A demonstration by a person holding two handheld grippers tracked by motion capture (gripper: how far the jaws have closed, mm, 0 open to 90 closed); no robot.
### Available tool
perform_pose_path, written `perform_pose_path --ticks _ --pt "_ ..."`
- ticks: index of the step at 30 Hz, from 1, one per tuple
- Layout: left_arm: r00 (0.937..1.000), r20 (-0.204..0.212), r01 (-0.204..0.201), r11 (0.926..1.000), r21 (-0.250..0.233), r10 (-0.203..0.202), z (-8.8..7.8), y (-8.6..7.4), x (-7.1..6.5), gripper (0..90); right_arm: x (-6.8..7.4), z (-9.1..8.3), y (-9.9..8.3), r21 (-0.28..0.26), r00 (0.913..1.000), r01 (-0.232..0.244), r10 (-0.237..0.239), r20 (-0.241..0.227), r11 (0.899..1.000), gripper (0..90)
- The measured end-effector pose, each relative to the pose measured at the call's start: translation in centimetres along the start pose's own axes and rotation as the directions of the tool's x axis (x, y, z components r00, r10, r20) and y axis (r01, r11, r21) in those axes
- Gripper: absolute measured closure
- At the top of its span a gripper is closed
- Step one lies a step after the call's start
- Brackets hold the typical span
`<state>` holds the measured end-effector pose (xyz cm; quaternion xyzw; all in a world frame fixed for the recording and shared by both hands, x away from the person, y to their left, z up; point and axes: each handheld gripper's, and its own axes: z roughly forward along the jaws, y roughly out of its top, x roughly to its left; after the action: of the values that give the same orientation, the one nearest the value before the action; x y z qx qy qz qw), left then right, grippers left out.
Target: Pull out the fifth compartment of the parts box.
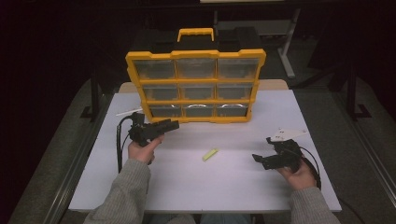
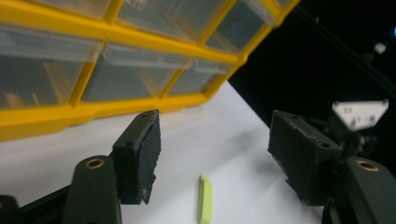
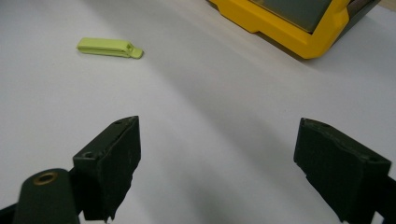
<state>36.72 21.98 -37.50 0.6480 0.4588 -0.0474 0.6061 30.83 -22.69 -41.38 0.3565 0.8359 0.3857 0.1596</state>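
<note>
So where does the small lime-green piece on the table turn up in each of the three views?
High view: the lime-green piece lies at table centre, between the two grippers.
Left gripper view: bottom centre, between the open jaws.
Right gripper view: upper left.
Shared landmark: the yellow organizer case.

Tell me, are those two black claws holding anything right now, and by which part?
Nothing is held. The left gripper and the right gripper both stand open and empty, and the small green clip lies untouched on the table.
</note>
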Motion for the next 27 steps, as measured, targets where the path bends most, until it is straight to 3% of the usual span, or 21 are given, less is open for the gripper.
perform_pose_path --ticks 2,8,10,18,21,22,23,27 --pt "0.9996 0.015 0.026 0.9996 -0.015 -0.026 0.6 0.4 0.1 36.5 0.0 0.0 0.0 -0.004 1.0 0.005 -0.005 0.0 1.0 13.7" --pt "0.9987 0.013 0.05 0.9971 -0.057 -0.049 2.2 1.6 -0.1 43.2 0.0 0.1 0.0 -0.005 1.0 0.0 0.0 -0.007 1.0 13.7" --pt "0.9967 0.02 0.08 0.9939 -0.076 -0.079 2.9 2.1 -0.1 45.7 0.0 0.1 0.0 0.0 1.0 0.004 -0.004 -0.008 1.0 13.7" --pt "0.9936 0.01 0.113 0.9879 -0.106 -0.113 5.2 3.6 -0.4 51.7 0.0 0.1 0.0 -0.006 0.9998 -0.003 0.003 -0.018 1.0 13.6" --pt "0.9882 0.05 0.151 0.9789 -0.138 -0.145 6.2 4.3 -0.3 56.6 0.0 0.2 0.0 -0.001 0.9998 0.007 -0.007 -0.019 1.0 13.7" --pt "0.9882 0.05 0.151 0.9789 -0.138 -0.145 6.2 4.3 -0.3 57.3 0.0 0.2 0.0 -0.001 0.9998 0.007 -0.007 -0.019 1.0 13.7" --pt "0.9833 0.072 0.177 0.9713 -0.159 -0.167 6.6 4.7 0.0 58.8 0.0 0.1 0.0 -0.005 0.9999 0.006 -0.006 -0.015 1.0 13.6" --pt "0.9801 0.07 0.195 0.965 -0.175 -0.185 7.2 5.2 0.3 61.5 -0.1 0.0 0.0 -0.016 0.9997 -0.001 0.0 -0.024 1.0 13.6"
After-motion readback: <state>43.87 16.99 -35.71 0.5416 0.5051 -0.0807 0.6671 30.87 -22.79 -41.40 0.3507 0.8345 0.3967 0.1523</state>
